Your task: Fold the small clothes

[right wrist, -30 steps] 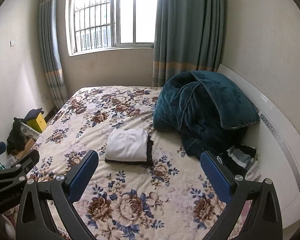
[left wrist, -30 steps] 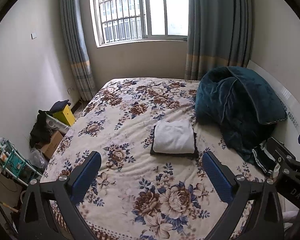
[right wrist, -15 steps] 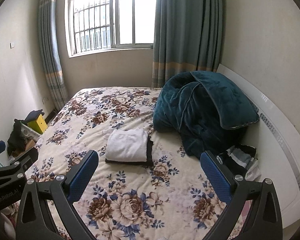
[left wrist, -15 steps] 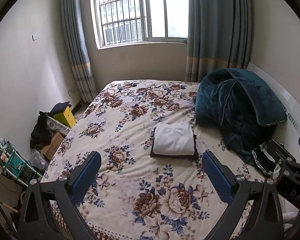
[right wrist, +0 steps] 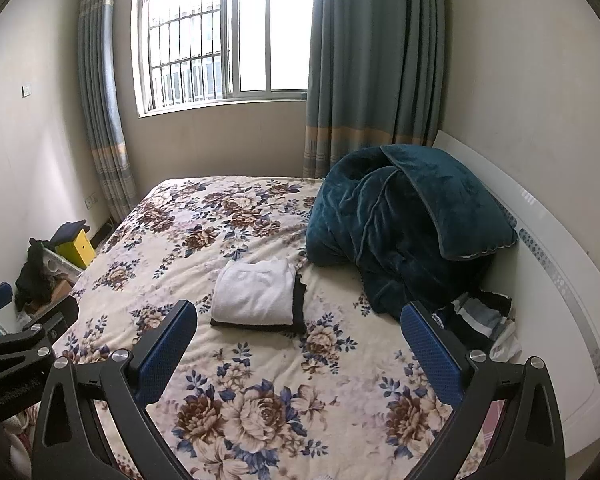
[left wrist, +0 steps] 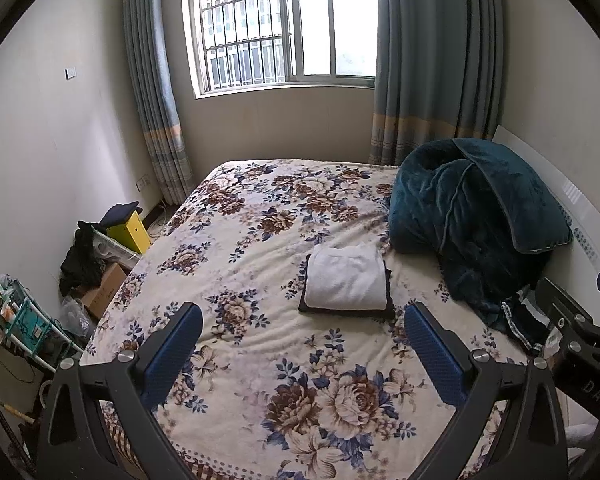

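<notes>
a: left gripper, right gripper — state?

b: both released, jaws spread wide, nothing between the blue pads. both held above the near part of the bed, well short of any garment. the right gripper's frame shows at the right edge of the left view; the left gripper's frame shows at the left edge of the right view.

a: location of the task's things?

b: folded white garment lies squarely on a folded black garment, whose edges show along the near and right sides. the stack sits mid-bed, just beside the heaped teal blanket. a crumpled striped garment lies unfolded near the white headboard, at the foot of the blanket, just beyond the right gripper's right pad.

a: step in hand?

b: judged: between items. two pieces look finished and stacked; the striped one appears to be the remaining piece.

a: next move calls for?

b: judged: the right gripper reaches right to the striped garment, pinches an edge, and drags it onto open floral sheet near the stack; the left then takes a second edge to spread it flat. care not to snag the blanket's hem.

a: background?

b: barred window, curtains, floor clutter at left; not involved.
</notes>
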Available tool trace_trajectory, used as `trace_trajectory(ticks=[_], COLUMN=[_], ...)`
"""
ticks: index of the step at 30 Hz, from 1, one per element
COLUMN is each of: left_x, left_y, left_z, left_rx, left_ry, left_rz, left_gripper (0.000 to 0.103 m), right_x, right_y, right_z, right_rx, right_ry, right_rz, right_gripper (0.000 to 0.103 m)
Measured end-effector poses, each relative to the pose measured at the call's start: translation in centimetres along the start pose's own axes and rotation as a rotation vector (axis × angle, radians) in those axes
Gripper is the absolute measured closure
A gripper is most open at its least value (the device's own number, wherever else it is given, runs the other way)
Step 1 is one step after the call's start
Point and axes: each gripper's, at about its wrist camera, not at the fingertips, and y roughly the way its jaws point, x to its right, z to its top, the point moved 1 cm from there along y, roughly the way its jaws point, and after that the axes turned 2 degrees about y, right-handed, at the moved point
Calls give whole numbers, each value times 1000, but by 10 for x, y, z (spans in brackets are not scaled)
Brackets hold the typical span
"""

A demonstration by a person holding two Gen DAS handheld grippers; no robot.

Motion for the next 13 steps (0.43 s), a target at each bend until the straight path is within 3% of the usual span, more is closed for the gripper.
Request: trace_trajectory(ticks=[13], left_x=[0], left_y=[-4], left_z=[1], left_rx=[14], left_ry=[-3], left_rz=[2], left_gripper=[0], right_x=[1], right_y=[-1], right_z=[-2], right_rx=[2], right_ry=[2], right_rz=[-2], right_gripper=[0])
